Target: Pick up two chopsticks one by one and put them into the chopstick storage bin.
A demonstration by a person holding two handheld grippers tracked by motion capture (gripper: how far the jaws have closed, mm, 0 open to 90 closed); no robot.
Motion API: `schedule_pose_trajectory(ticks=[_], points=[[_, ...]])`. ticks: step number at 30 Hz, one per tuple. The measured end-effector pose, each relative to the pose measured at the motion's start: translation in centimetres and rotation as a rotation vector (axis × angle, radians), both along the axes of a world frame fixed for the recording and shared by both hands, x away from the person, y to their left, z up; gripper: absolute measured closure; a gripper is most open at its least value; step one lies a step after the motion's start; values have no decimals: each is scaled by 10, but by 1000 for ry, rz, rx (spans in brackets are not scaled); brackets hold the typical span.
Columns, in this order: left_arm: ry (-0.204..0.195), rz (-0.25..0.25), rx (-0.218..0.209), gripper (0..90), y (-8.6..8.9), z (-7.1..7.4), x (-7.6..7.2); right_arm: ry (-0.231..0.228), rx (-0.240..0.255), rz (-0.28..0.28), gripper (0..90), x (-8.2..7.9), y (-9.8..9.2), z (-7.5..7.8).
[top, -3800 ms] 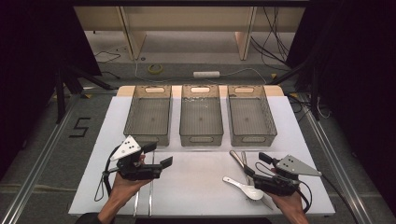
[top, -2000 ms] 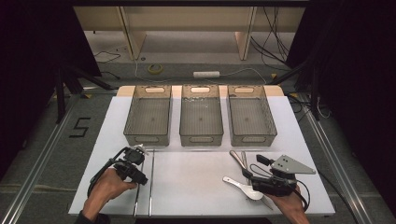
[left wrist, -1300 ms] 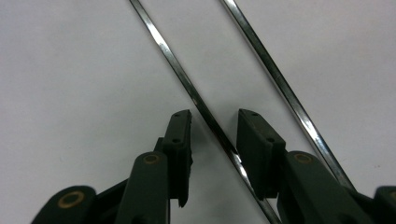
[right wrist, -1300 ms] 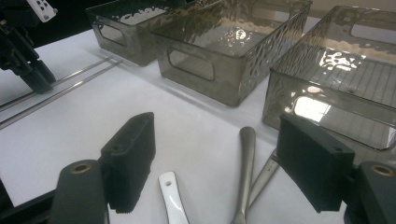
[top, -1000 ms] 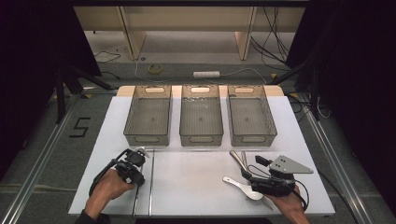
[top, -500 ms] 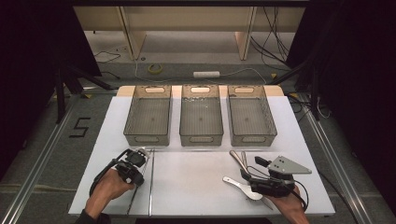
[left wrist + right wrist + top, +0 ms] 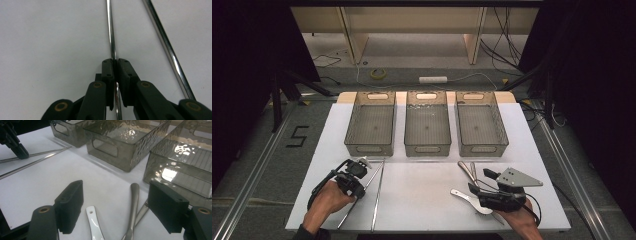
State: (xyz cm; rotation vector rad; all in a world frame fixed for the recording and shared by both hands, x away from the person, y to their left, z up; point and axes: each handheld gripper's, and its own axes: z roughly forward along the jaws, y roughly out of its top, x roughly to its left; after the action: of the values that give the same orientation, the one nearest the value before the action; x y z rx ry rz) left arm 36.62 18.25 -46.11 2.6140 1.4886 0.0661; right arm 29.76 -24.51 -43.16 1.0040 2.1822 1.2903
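the white spoon (image 7: 94, 224) runs off the frame's lower edge, its bowl unseen; the metal rod (image 7: 112, 42) leaves the top edge.

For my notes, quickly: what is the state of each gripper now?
Left gripper: jaws just closed, gripping a metal rod.
Right gripper: open, holding nothing.

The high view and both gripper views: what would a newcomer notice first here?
Three smoky clear bins stand in a row at the far side of the white table. At the near left, the left gripper has just been closing and now pinches a thin metal rod, with a second rod beside it. At the near right, the right gripper stands open over a white spoon and metal cutlery handles.
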Motion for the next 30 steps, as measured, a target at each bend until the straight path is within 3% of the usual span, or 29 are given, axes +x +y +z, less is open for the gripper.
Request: schedule_pose_trajectory(ticks=[21,24,30], points=[[-6,-36,-12,855,1,4,-2,9,-4,9,299,0,1,-1],[-16,-52,-4,855,2,8,-3,7,-9,4,299,0,1,-1],[-56,-74,-33,855,2,22,-6,7,-7,5,299,0,1,-1]])
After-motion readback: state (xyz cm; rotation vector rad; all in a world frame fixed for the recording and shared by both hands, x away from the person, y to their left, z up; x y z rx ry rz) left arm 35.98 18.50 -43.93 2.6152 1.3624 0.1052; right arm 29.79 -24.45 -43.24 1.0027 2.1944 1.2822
